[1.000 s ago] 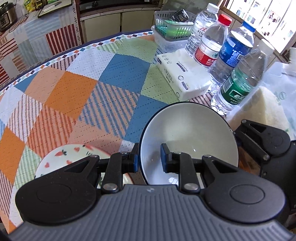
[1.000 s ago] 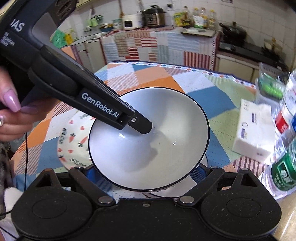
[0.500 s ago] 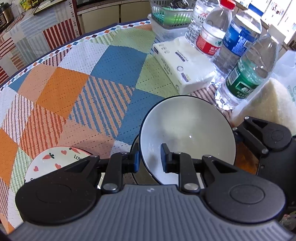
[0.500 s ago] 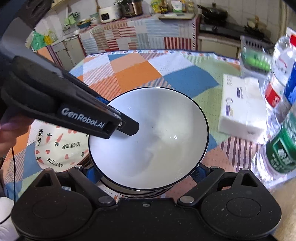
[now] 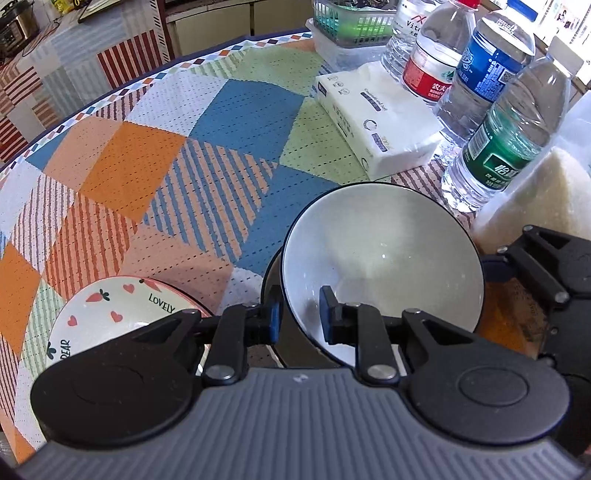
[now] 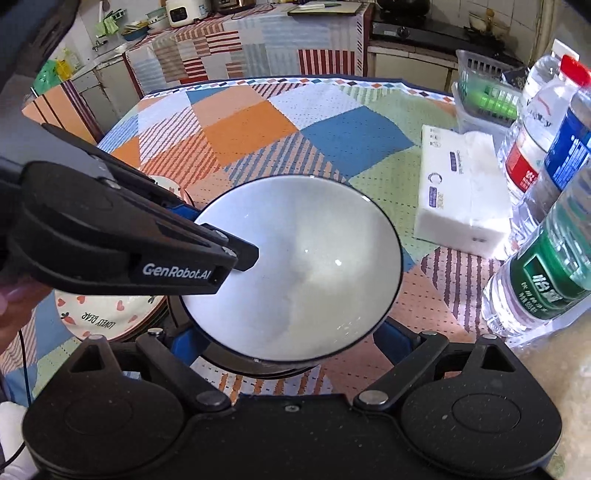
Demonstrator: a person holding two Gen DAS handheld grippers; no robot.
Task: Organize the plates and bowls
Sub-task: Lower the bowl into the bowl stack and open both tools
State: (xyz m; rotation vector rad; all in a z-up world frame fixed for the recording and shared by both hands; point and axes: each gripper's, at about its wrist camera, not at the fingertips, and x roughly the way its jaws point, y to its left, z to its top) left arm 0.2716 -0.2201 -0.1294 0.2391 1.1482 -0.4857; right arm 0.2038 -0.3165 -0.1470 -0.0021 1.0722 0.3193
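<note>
Near the left edge of the table [image 5: 110, 155] sits a plate [image 5: 110, 314] printed with hearts and carrots; in the right wrist view it seems to top a short stack, though how many lie under it cannot be told. Just to its right, the left gripper [image 5: 298, 314] pinches the near rim of a white bowl [image 5: 384, 258] with a thin black edge, one finger inside and one outside, the fingers closing the last bit onto the wall. The bowl hangs tilted over a dark one [image 6: 258, 363] beneath it, so at least two bowls are counted. It is probably glazed ceramic: stiff, fairly heavy, slippery and breakable, so the rim is the sensible place to hold it. The right gripper [image 6: 288, 343] stands wide apart, its blue fingers [image 6: 393, 338] flanking the bowls and gripping nothing. Toward the right edge lie one pack of tissues [image 5: 373, 122], four water bottles [image 5: 509, 140] and a green basket [image 5: 351, 18].
</note>
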